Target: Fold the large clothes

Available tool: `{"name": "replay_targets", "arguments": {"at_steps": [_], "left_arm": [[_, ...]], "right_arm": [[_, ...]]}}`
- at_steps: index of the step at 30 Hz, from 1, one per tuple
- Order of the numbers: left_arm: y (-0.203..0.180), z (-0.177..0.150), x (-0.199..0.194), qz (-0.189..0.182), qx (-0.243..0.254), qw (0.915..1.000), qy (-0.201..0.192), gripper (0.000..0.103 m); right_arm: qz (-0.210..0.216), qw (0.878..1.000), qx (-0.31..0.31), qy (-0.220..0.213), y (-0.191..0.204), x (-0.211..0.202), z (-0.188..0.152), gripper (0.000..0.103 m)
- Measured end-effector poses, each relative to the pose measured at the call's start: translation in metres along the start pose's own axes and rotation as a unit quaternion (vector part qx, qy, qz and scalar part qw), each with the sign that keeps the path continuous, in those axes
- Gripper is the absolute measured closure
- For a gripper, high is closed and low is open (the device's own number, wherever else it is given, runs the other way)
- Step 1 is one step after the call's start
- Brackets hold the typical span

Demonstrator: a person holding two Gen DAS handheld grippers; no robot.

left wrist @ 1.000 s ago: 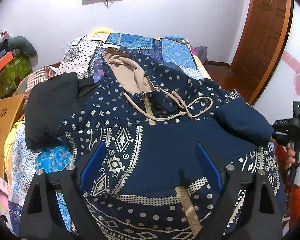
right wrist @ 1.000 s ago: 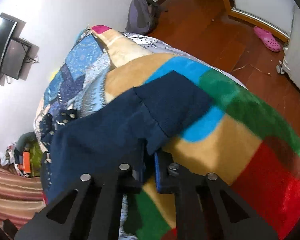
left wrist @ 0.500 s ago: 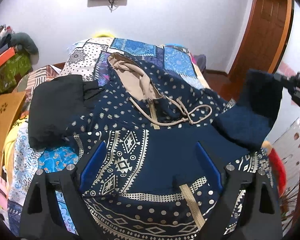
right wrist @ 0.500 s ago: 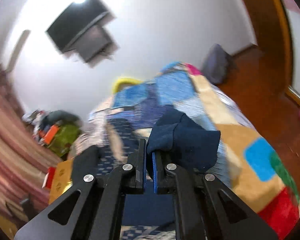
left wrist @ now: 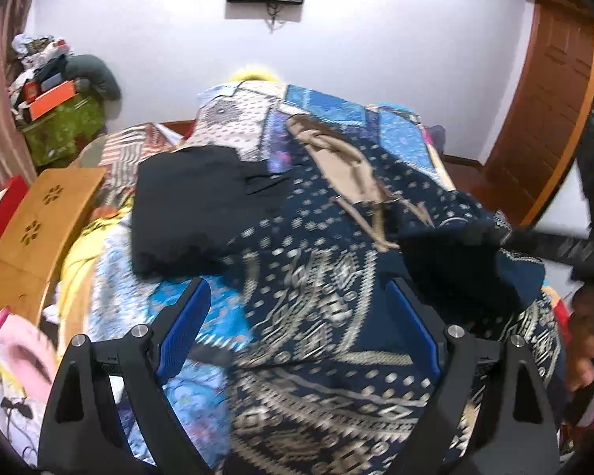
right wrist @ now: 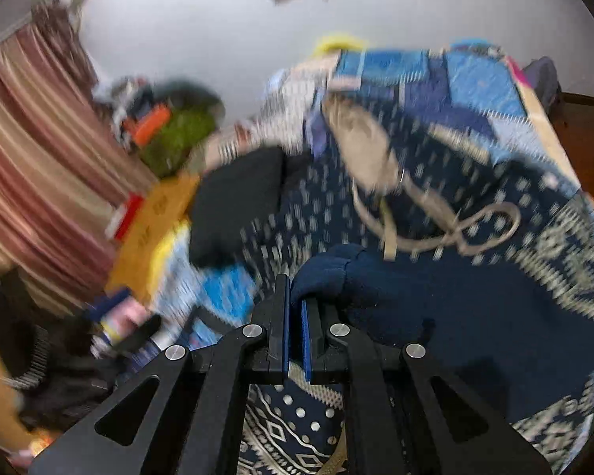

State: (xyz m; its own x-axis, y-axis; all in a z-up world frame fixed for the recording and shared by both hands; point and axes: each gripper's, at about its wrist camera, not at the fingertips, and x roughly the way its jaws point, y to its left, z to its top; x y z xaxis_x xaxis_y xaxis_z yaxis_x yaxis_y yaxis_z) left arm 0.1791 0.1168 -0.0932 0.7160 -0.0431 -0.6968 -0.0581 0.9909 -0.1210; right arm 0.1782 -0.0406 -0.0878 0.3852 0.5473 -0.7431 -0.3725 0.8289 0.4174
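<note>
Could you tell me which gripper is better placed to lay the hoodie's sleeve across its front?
The right gripper: it is shut on the sleeve above the hoodie, while the left gripper is open, holding nothing.

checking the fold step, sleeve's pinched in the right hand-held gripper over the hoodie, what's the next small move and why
Probably lower the sleeve cuff onto the hoodie chest, then open the right hand-held gripper: it is shut on the cuff, already above the navy front, not yet laid flat.
</note>
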Motion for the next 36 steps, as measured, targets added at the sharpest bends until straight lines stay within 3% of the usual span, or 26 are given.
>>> {"name": "replay_targets", "arguments": {"at_steps": [5, 9, 11, 13, 18, 23, 27, 30, 33, 34, 35, 36], "left_arm": [[0.014, -0.016, 0.0, 0.004, -0.019, 0.9996, 0.018, 0.013], [0.01, -0.024, 0.008, 0.004, -0.02, 0.9992, 0.035, 0.013], [0.004, -0.025, 0.011, 0.002, -0.016, 0.999, 0.041, 0.013], [-0.006, -0.024, 0.016, 0.0, -0.004, 0.9989, 0.046, 0.013], [-0.042, -0.018, 0.028, -0.012, 0.043, 0.9976, 0.053, 0.013], [-0.085, -0.022, 0.055, -0.022, 0.117, 0.9895, 0.082, 0.013], [-0.117, -0.037, 0.087, -0.038, 0.175, 0.9757, 0.125, 0.013], [-0.13, -0.045, 0.11, -0.024, 0.196, 0.97, 0.142, 0.014], [-0.135, -0.047, 0.126, -0.023, 0.185, 0.9706, 0.153, 0.037], [-0.134, -0.045, 0.128, -0.03, 0.172, 0.9726, 0.153, 0.05], [-0.132, -0.042, 0.129, -0.033, 0.163, 0.9744, 0.152, 0.071], [-0.131, -0.038, 0.129, -0.034, 0.154, 0.9761, 0.149, 0.081]], "right_arm": [[-0.009, 0.988, 0.012, 0.154, -0.014, 0.05, -0.03, 0.097], [-0.005, 0.982, -0.001, 0.19, -0.02, 0.044, -0.046, 0.09], [-0.011, 0.984, -0.006, 0.178, -0.024, 0.03, -0.046, 0.059], [-0.024, 0.99, -0.01, 0.14, -0.027, 0.009, -0.042, 0.043], [-0.057, 0.997, -0.004, 0.046, -0.048, -0.05, -0.026, 0.04], [-0.145, 0.989, 0.012, -0.034, -0.084, -0.096, -0.019, 0.039], [-0.182, 0.981, 0.03, -0.057, -0.111, -0.12, -0.016, 0.039], [-0.204, 0.975, 0.053, -0.066, -0.133, -0.135, -0.021, 0.039], [-0.216, 0.972, 0.074, -0.064, -0.152, -0.141, -0.024, 0.039], [-0.221, 0.97, 0.081, -0.062, -0.158, -0.142, -0.026, 0.039], [-0.223, 0.969, 0.085, -0.062, -0.164, -0.145, -0.027, 0.039], [-0.227, 0.968, 0.091, -0.06, -0.17, -0.145, -0.027, 0.039]]}}
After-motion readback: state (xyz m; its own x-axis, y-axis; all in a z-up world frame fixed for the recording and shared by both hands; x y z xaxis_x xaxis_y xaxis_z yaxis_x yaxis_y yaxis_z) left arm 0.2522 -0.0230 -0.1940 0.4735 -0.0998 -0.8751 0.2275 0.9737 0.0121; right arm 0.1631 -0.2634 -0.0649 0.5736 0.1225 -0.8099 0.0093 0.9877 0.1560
